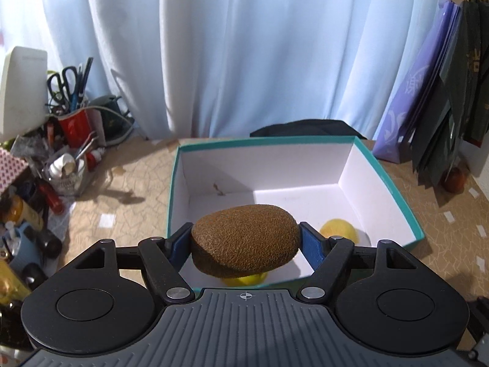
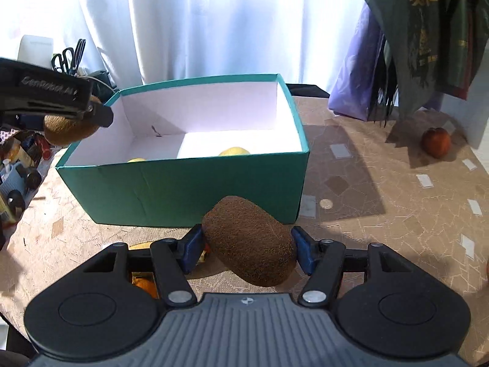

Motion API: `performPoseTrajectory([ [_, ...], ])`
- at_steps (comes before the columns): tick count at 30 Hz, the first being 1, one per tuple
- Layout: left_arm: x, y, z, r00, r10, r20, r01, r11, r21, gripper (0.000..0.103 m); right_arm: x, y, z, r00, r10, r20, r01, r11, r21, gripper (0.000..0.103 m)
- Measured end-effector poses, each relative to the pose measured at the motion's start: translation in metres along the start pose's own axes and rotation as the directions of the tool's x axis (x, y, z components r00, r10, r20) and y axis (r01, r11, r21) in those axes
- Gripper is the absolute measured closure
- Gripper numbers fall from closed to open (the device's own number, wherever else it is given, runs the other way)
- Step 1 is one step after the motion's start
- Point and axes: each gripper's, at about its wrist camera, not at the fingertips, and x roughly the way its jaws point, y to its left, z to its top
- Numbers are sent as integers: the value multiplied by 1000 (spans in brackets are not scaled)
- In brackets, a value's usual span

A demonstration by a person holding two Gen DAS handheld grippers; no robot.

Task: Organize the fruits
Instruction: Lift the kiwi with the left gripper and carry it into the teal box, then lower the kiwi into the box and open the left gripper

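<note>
Pale curtains [image 1: 214, 46] hang behind my tan bench [image 2: 382, 214]. My left claw [image 1: 244, 241] clamps 1 kiwi [image 1: 244, 240] over the teal box [image 2: 183, 183], which holds 2 lemons [image 1: 337, 231]. My right claw [image 2: 247, 244] clamps another kiwi [image 2: 249, 240] just before the box's front wall.

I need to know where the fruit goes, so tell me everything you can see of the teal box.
The teal box is an open, lidless rectangular carton, apparently cardboard, teal outside and white inside. It stands upright on the patterned table before the curtain. Two yellow fruits lie on its floor, and a small dark mark shows on an inner wall. Sunlight falls across its floor. Neither gripper touches it.
</note>
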Motion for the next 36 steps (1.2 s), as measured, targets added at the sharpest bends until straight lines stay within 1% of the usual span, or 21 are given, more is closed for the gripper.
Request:
performPoseTrajectory([
  [3, 11, -6, 12, 1000, 22, 17, -22, 1000, 3, 25, -5, -2, -1, 1000, -14, 13, 14, 1000, 18, 42],
  [6, 27, -10, 23, 999, 37, 16, -37, 999, -3, 25, -10, -6, -2, 999, -34, 21, 33, 999, 36, 42],
  [10, 52, -10, 30, 998, 63, -6, -63, 998, -10, 26, -15, -12, -4, 998, -59, 25, 58, 997, 57, 42],
  [14, 83, -8, 34, 996, 64, -61, -65, 998, -20, 26, -20, -18, -5, 996, -83, 32, 80, 994, 78, 42],
  [19, 115, -4, 33, 987, 63, -145, -70, 997, -45, 26, -22, -23, -7, 994, -108, 31, 104, 990, 100, 42],
  [28, 141, -6, 28, 976, 84, -202, -92, 995, -30, 26, -19, -28, -5, 992, -123, 25, 119, 985, 123, 42],
  [33, 156, -3, 27, 964, 96, -246, -107, 994, -32, 26, -17, -29, -3, 992, -122, 23, 118, 986, 121, 42],
  [36, 162, 1, 28, 956, 71, -284, -90, 995, -53, 26, -16, -29, -2, 992, -121, 23, 118, 986, 122, 42],
])
